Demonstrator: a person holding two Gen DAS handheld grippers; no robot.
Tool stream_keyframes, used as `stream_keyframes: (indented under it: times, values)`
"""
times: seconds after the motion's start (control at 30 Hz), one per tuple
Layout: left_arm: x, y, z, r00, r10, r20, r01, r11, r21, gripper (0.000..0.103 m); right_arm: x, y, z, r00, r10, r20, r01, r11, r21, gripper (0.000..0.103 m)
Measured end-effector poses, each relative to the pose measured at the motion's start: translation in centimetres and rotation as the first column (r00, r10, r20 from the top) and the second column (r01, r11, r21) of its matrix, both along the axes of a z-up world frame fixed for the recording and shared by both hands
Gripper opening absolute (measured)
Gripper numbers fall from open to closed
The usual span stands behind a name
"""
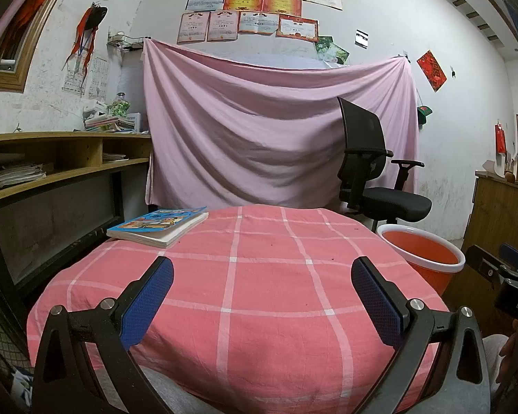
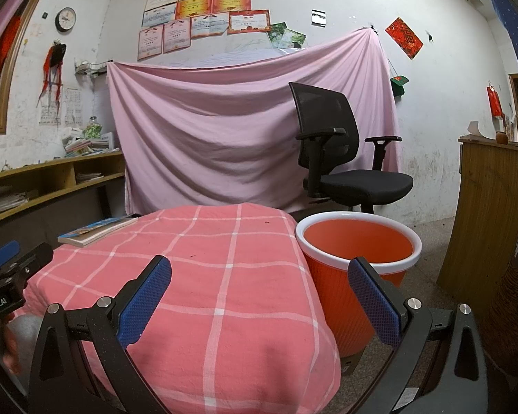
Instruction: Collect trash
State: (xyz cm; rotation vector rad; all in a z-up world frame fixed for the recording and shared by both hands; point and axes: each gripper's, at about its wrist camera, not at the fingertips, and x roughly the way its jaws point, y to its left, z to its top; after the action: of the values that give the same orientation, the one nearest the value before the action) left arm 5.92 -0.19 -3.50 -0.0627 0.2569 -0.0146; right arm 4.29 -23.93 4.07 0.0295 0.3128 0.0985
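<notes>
Left wrist view showed the left gripper (image 1: 262,276) spread and empty above the checked cloth (image 1: 259,293), the right gripper (image 2: 259,276) likewise spread beside the orange bin (image 2: 359,241), no trash visible, so collecting looked done or needed searching.

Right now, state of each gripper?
Left gripper: open, holding nothing, above the checked cloth.
Right gripper: open, holding nothing, by the orange bin.

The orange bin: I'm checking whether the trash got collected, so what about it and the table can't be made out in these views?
- Bottom of the orange bin: hidden by its own near wall in both views.
- Dark specks on the checked cloth: too small to identify.
- The bin's base: hidden behind the right gripper in the right wrist view.
- Left gripper: open, holding nothing.
</notes>
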Motion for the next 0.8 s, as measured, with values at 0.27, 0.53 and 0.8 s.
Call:
stream_keyframes:
  times: [0.27,0.53,0.8]
  values:
    - [-0.01,-0.09,-0.06,1.000,0.001,0.001,-0.001,1.000,0.000,0.101,0.02,0.05,0.00,1.000,0.000,-0.001,0.000,1.000,0.000,0.103]
    - [-0.02,-0.13,-0.12,1.000,0.001,0.002,-0.001,1.000,0.000,0.101,-0.03,-0.03,0.04,1.000,0.000,0.005,0.000,1.000,0.002,0.103]
    - [-0.04,-0.17,-0.18,1.000,0.001,0.002,-0.001,1.000,0.000,0.101,-0.09,-0.19,-0.15,1.000,0.001,0.006,-0.001,1.000,0.004,0.103]
